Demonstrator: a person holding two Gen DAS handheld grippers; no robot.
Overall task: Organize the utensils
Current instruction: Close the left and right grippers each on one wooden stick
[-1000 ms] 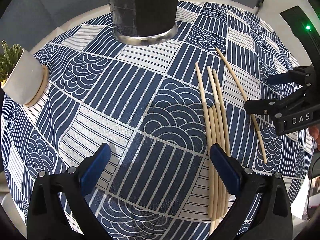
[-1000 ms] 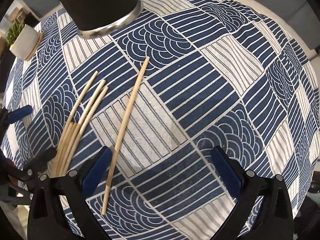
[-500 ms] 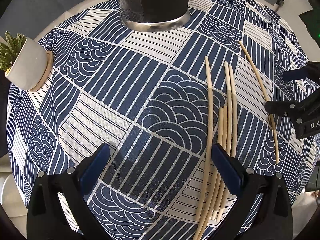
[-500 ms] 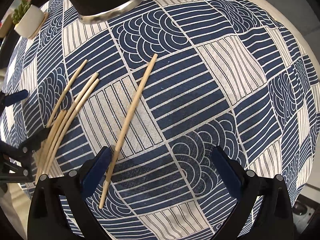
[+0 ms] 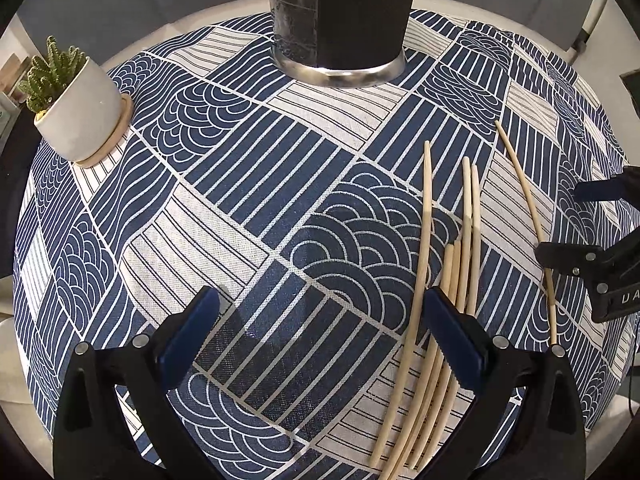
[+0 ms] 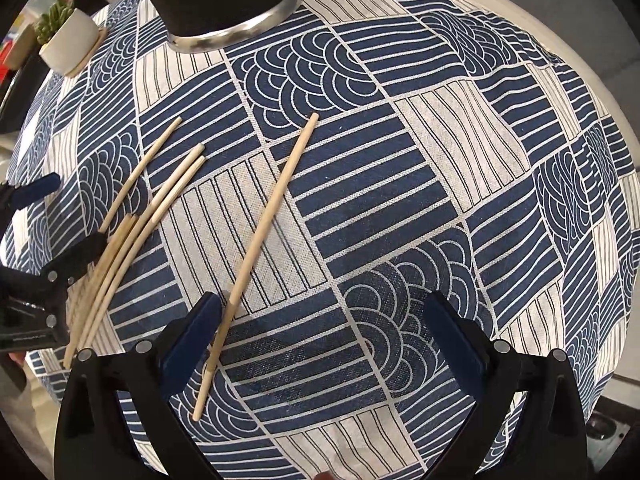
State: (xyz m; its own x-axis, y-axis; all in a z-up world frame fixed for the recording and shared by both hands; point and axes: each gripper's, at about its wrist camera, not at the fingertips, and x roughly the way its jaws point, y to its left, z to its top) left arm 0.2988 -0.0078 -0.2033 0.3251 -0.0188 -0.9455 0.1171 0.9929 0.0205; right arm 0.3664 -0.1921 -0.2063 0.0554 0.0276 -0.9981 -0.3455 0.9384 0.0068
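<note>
Several pale wooden chopsticks (image 5: 448,280) lie bunched on the blue patterned tablecloth (image 5: 240,184), under and beyond my left gripper's right finger. One lone chopstick (image 5: 528,208) lies apart to their right; in the right wrist view this lone chopstick (image 6: 264,236) runs past the right gripper's left finger, with the bunch (image 6: 132,224) farther left. A black holder with a metal base (image 5: 340,20) stands at the far side, its black holder body (image 6: 220,0) also in the right wrist view. My left gripper (image 5: 320,332) and right gripper (image 6: 320,332) are both open and hold nothing.
A small cactus in a white pot (image 5: 76,112) stands on a wooden coaster at the far left, and the same pot (image 6: 68,42) shows in the right wrist view. The round table's pale rim (image 6: 560,40) curves around the cloth.
Both grippers have pulled back and risen a little, so the chopsticks and the holder sit farther out in each view. The chopsticks themselves have not moved. Both stay open.
</note>
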